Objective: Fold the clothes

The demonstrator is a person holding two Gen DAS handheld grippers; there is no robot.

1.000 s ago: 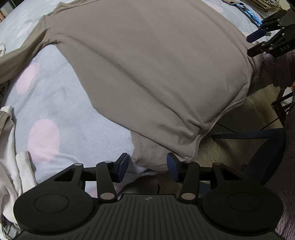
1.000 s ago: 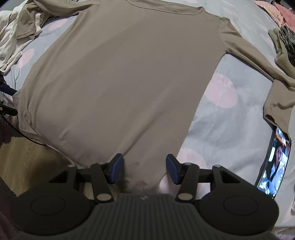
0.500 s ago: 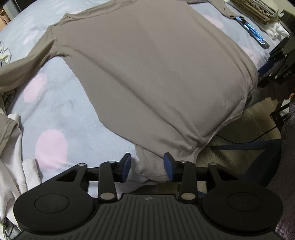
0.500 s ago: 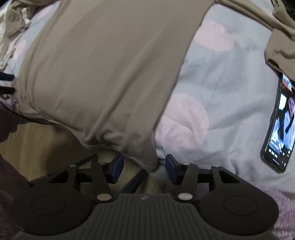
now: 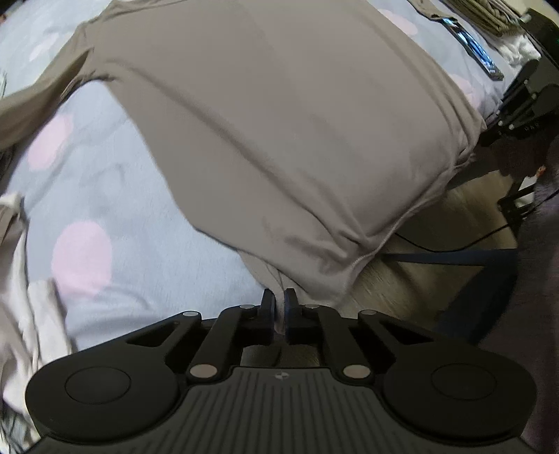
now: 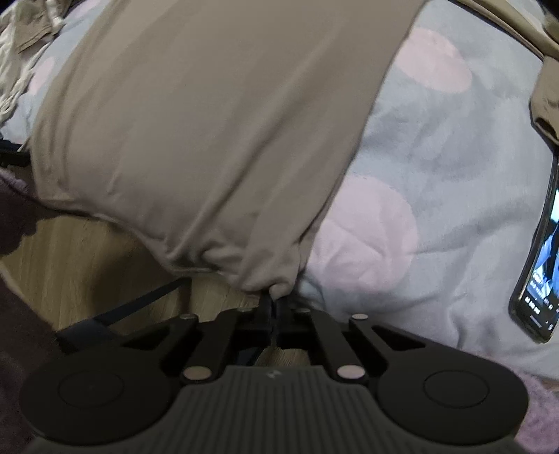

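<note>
Both jaws just closed: left gripper (image 5: 279, 307) and right gripper (image 6: 274, 307) each pinch a near hem corner of the taupe shirt (image 5: 279, 122). Soft, light, droopy; corners suit.

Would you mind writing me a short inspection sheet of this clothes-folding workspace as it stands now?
Surface: bed cover, pale blue with pink dots.
Job's things: taupe long-sleeved shirt spread flat, hem hanging over the bed edge.
Clutter: phone with lit screen lying on the cover; pale garments bunched at the side; more folded clothes at the far corner.
Grippers: left gripper shut on one hem corner, right gripper shut on the other; both sets of jaws have just been closing on the fabric.
Cables: a thin dark cable lies on the floor.
Surroundings: wooden floor beside the bed.
</note>
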